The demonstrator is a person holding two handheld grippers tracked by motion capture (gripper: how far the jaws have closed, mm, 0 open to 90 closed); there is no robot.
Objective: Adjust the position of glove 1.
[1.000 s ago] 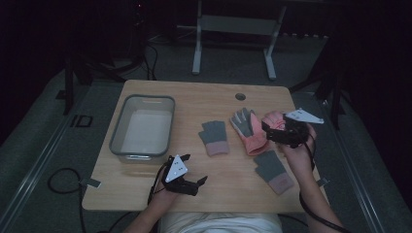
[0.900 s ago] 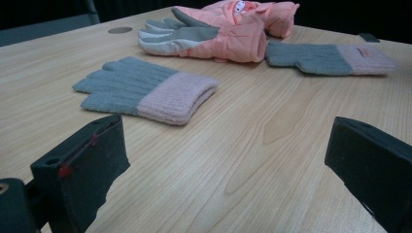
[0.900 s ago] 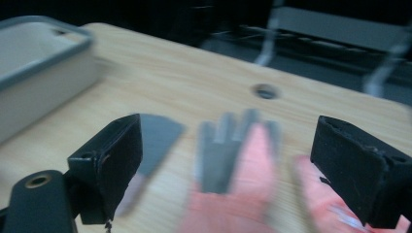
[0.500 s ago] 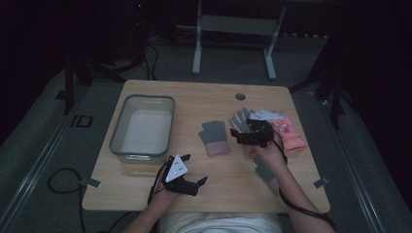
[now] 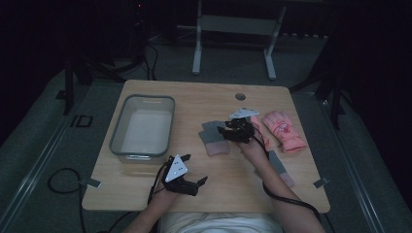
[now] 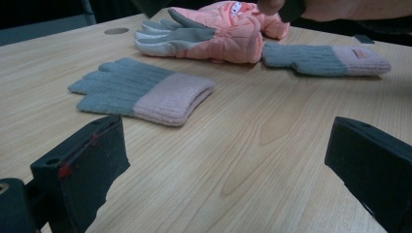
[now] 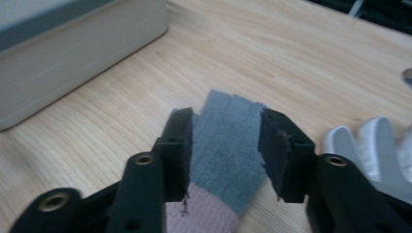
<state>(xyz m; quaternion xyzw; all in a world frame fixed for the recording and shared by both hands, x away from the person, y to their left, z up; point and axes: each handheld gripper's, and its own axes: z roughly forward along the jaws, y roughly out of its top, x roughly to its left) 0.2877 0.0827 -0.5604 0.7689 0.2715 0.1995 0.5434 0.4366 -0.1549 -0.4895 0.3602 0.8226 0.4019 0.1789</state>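
The right hand-held gripper is held over the middle of the counter, directly above a grey knitted glove with a pink cuff. In the right gripper view its two black jaws are seen parted, one on each side of the glove's grey finger part, with the pink cuff showing low between them. Whether the jaws touch the knit cannot be told; nothing is clamped between them.

The left hand-held gripper is held near the front edge of the counter, well apart from the gloves. Its jaws are spread wide in the left gripper view, and only bare wood is seen between them.

Just beside the knitted glove, on the right gripper's far side, a padded pink glove with grey and white fingers is laid flat. A second padded pink glove is seen farther toward the right edge of the counter. A second grey knitted glove with a pink cuff is laid beside the person's right forearm.

A clear rectangular bin is placed on the left part of the counter, well apart from the gloves. A round hole is seen in the counter near its far edge.
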